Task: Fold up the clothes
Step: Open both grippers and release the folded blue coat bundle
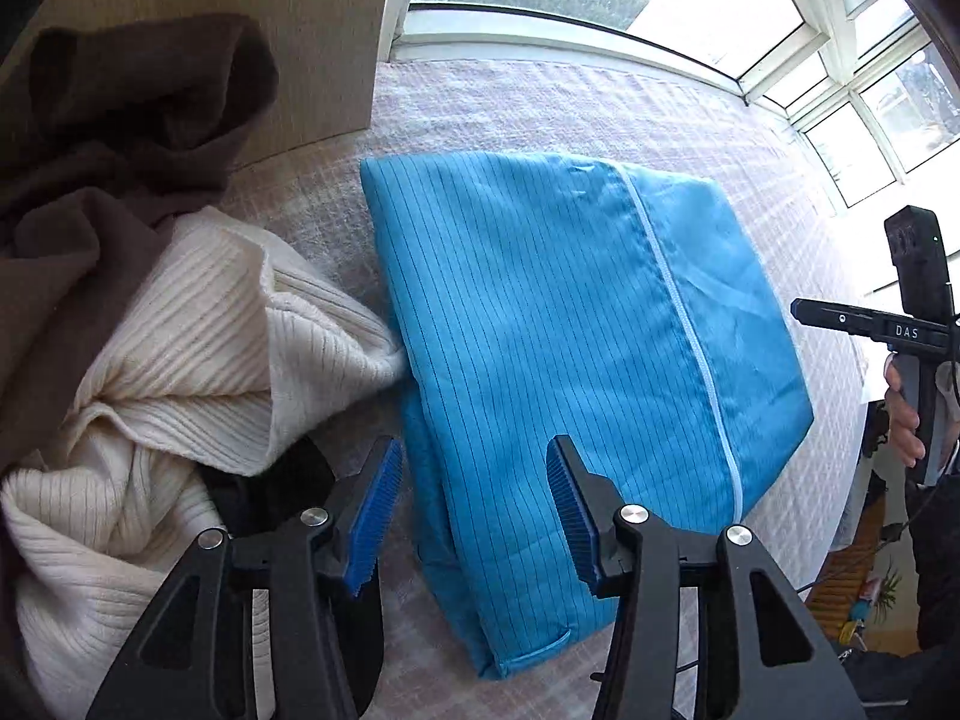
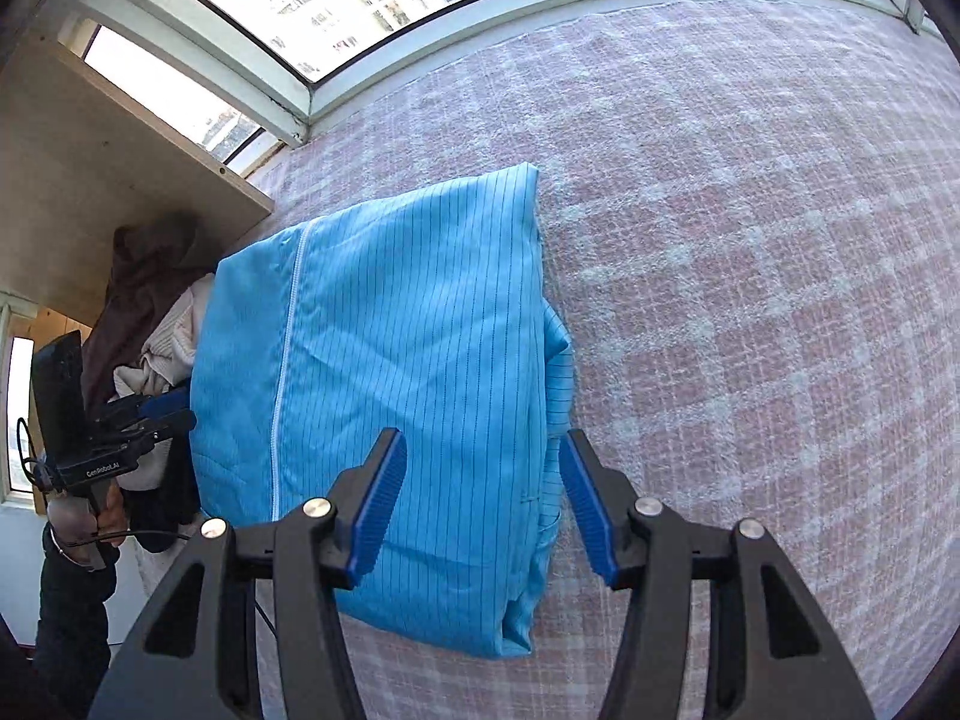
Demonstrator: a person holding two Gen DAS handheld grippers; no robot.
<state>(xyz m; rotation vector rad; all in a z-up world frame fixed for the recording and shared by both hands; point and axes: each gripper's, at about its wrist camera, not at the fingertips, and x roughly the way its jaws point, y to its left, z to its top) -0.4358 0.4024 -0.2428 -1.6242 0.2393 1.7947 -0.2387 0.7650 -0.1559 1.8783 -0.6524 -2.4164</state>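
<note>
While the left gripper hangs with its jaws parted and nothing between them, the folded blue garment lies flat on the checked blanket directly ahead of and under the jaws. Its long axis runs away from the jaws, tilted a little to the right, with a pale zipper along that axis. A heap of cream knitwear and a brown garment sits left of the jaws, the cream piece touching the blue one's edge.

From the right wrist, the right gripper also stands released and empty, above the near right edge of the blue garment. The fold reaches away from and left of the jaws. Both hands look about equally near; a next fold or a move of the bundle would likely start from this near end.
</note>
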